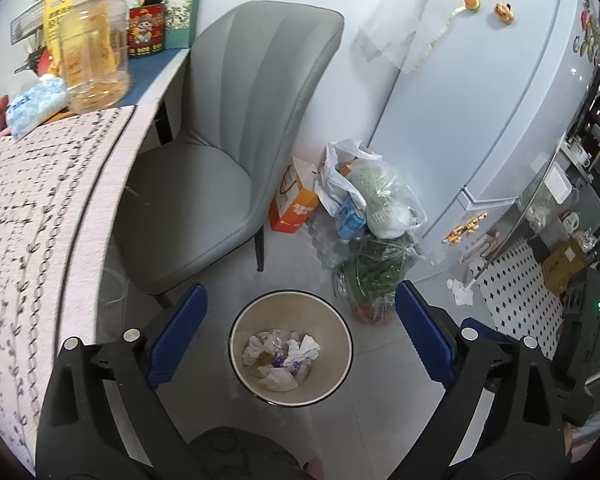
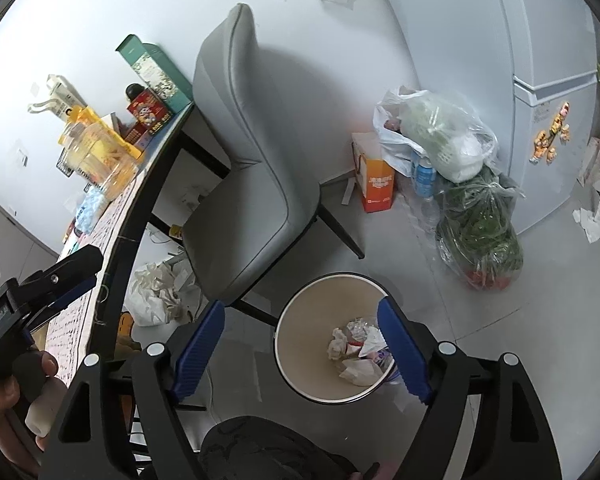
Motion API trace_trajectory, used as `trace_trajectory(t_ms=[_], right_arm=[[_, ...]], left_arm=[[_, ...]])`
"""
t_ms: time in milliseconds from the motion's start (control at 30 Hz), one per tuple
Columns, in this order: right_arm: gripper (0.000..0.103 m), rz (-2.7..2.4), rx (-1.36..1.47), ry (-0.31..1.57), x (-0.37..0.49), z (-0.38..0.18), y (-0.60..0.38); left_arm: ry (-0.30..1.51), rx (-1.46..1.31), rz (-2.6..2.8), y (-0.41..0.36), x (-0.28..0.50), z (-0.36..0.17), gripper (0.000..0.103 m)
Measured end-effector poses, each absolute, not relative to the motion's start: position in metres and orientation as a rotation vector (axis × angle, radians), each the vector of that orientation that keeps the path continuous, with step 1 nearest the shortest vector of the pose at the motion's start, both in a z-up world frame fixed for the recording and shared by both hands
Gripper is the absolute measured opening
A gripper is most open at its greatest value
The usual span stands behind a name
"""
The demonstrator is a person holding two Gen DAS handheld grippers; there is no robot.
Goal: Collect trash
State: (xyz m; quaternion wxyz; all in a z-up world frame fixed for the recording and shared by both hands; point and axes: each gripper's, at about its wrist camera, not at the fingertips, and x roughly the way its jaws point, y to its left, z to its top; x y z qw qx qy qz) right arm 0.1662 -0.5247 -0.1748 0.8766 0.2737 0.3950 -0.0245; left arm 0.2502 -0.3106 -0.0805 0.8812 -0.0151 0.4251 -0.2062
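Both grippers — left gripper (image 1: 300, 336), right gripper (image 2: 300, 344) — spread empty; round beige waste bin (image 1: 332, 332) sits dead-centre under left, two o'clock from right.

A lived-in home, at the dining corner of a kitchen. A pale fridge (image 1: 480, 92) fills the upper right of the left wrist view, its door dotted with magnets (image 1: 504, 12). A grey upholstered chair (image 1: 236, 140) is pushed in at a table (image 1: 40, 208) under a patterned cloth, with a clear jar (image 1: 94, 54), snack packets and a tissue pack (image 1: 36, 104) in the upper left. On the tiled floor, centre right, stand grocery bags of greens (image 1: 374, 216), and at lower centre a wastebasket (image 1: 291, 346) of crumpled paper.
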Motion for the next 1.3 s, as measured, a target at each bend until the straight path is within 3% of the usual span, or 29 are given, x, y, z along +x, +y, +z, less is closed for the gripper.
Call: trace_trajectory(t_ms=[567, 1300], right_arm=[[0.095, -0.028, 0.445, 0.751, 0.147, -0.107, -0.474], [0.095, 0.065, 0.276, 0.666, 0.103, -0.031, -0.371]], left_arm=[[0.777, -0.114, -0.34, -0.221, 0.208, -0.037, 0.097], [0.631, -0.187, -0.27, -0.121, 0.127, 0.023, 0.097]])
